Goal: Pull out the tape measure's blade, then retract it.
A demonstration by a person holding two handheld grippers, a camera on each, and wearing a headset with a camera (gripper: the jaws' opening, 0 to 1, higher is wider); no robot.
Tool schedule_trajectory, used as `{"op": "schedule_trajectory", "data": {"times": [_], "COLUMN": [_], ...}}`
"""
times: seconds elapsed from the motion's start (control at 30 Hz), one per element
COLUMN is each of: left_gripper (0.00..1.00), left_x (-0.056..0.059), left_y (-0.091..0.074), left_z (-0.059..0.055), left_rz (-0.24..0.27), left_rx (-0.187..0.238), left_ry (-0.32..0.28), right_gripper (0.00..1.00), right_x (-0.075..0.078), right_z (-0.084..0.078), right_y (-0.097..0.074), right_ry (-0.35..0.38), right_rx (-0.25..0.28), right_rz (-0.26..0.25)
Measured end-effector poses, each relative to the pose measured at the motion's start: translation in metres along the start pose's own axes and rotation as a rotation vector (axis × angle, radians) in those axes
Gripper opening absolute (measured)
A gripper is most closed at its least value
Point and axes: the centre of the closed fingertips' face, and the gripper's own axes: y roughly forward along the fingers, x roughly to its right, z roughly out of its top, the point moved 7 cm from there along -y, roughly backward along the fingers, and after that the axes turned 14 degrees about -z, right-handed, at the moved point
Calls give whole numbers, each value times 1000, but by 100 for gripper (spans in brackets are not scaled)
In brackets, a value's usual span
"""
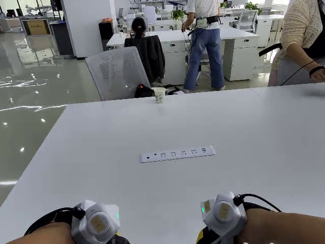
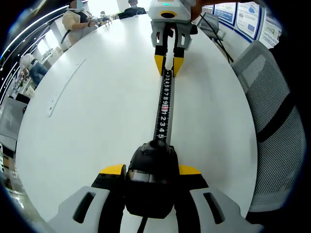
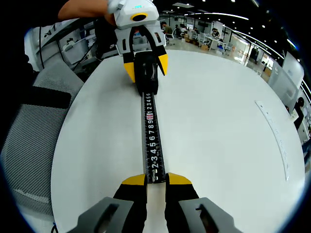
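**A:** Where's the tape measure (image 2: 150, 187)?

**B:** In my left gripper view its black case sits at 6 o'clock. The left gripper (image 2: 151, 170) has its yellow-tipped jaws clamped on either side of it.

**A:** And the blade (image 2: 164, 104)?

**B:** It's out, lying flat along the white table (image 1: 101, 152) and running towards 12 o'clock with its printed numerals facing up. At the far end I've got the right gripper (image 2: 168, 65) with its jaws pinched together on the blade's tip.

**A:** Anything else on the table?

**B:** In my head view a white power strip (image 1: 177, 153) lies mid-table. A paper cup (image 1: 159, 94) stands at 12 o'clock near the far edge. Both are well apart from the grippers.
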Motion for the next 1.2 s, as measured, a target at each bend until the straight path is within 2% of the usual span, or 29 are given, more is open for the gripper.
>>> {"op": "schedule_trajectory", "data": {"times": [0.37, 1.2], "left_gripper": [34, 34], "left_x": [-1, -3], "left_y": [0, 0], "left_z": [-1, 0], "left_rz": [-1, 4], "left_rx": [2, 6], "left_ry": [-7, -15], "right_gripper": [10, 10], "right_x": [3, 7], "right_z": [-9, -20], "right_y": [-5, -8], "right_ry": [6, 7], "right_rx": [-11, -19], "right_rz": [-3, -8]}}
